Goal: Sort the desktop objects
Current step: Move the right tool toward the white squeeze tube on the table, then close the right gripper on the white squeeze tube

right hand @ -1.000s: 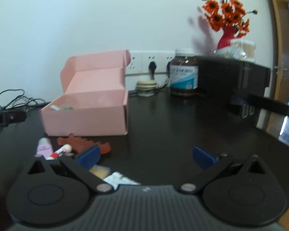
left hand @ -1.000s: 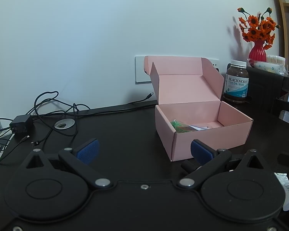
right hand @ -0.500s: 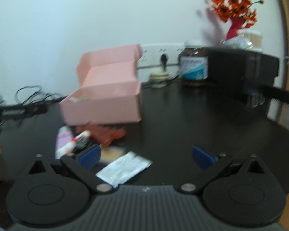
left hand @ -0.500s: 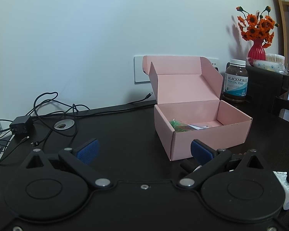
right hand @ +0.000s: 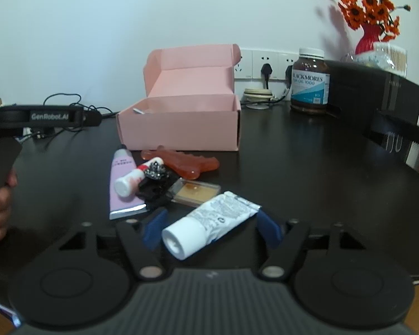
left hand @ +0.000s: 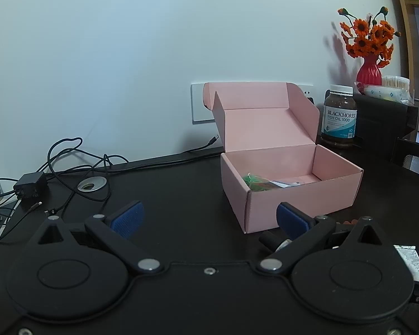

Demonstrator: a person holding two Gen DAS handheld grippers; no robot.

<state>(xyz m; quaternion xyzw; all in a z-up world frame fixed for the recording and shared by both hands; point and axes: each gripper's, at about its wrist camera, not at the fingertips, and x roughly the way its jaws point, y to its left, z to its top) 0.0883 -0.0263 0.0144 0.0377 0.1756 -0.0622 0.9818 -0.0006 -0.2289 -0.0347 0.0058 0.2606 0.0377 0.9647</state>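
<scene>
A white wall with a row of power sockets backs a dark table (right hand: 307, 162), and toward the far side of it stands an open pink cardboard box (right hand: 181, 128), lid flap up, already holding a green item (left hand: 252, 180) and some paper. In front of the box, nearer the right wrist camera, lies a small heap: a lilac tube (right hand: 123, 184), a small red-and-white tube (right hand: 132, 177) lying across it, a black sparkly clip (right hand: 155, 180), a translucent orange comb-shaped piece (right hand: 187, 163) and a clear flat case with amber contents (right hand: 197, 191). The right hand-held gripper (right hand: 211, 227) is spread wide, its blue pads on either side of a white squeeze tube (right hand: 209, 220) that lies at an angle with its cap toward the camera; the pads do not appear to press it yet. That tube looks light and soft-walled, likely slick plastic, so the firm shoulder just behind the cap seems the best place to pinch; squeezing the belly could deform it or let it slip. The left hand-held gripper (left hand: 208, 217) is also spread and holds nothing, hovering at the near left of the box. A brown fish oil bottle (right hand: 310, 81) and a red vase of orange flowers (right hand: 368, 19) stand far right.
</scene>
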